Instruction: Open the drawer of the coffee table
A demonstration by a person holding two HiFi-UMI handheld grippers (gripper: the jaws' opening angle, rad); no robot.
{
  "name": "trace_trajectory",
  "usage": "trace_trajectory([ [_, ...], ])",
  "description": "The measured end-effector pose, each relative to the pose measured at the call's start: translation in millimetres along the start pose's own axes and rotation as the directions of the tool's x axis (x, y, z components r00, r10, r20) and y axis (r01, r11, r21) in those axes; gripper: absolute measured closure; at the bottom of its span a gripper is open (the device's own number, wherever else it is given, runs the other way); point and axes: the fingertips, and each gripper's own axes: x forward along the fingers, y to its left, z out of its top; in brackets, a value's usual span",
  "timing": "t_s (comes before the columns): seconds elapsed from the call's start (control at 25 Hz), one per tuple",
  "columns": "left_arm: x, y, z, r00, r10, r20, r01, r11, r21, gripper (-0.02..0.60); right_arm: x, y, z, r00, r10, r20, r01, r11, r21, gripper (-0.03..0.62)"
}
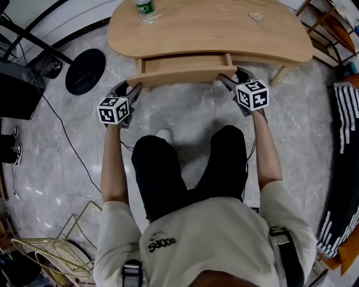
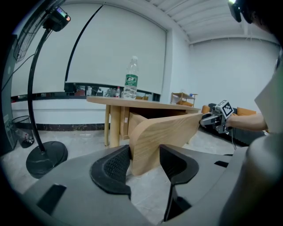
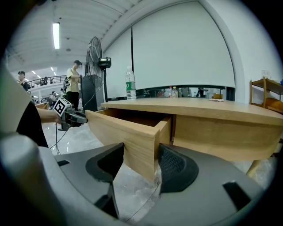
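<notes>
The light wooden coffee table (image 1: 207, 28) has its drawer (image 1: 179, 75) pulled partly out toward the seated person. My left gripper (image 1: 134, 85) holds the left end of the drawer front (image 2: 168, 130), which sits between its pads (image 2: 116, 165). My right gripper (image 1: 230, 77) clamps the right end, where the front panel (image 3: 119, 128) meets the drawer's side. In the left gripper view my left gripper (image 2: 145, 161) shows wood filling the gap. In the right gripper view my right gripper (image 3: 141, 161) shows the same. The drawer's inside looks empty as far as it shows.
A water bottle (image 1: 146, 9) stands at the table's far left, and a small flat item (image 1: 256, 16) lies at the far right. A floor fan's black base (image 1: 85, 71) with a cable sits left of the table. A gold wire rack (image 1: 56, 246) stands at the near left. Shelving and striped cloth (image 1: 348, 117) are on the right.
</notes>
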Motion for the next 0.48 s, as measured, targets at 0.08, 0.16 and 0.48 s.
trace_trajectory([
  [0.08,-3,-5,-2,1.0,0.0,-0.002,0.0,1.0,0.0,0.357,-6,2,-3,1.0,0.004,-0.002,-0.004,1.0,-0.001,0.352],
  [0.16,-8,-10,-6,1.0,0.005,-0.005,-0.005,1.0,-0.002,0.356,-11,6,-6,1.0,0.01,-0.003,-0.01,1.0,-0.001,0.353],
  [0.48,-31,-30,-19,1.0,0.007,-0.011,-0.008,1.0,-0.02,0.356,-35,23,-18,1.0,0.025,0.004,-0.025,1.0,0.002,0.356],
])
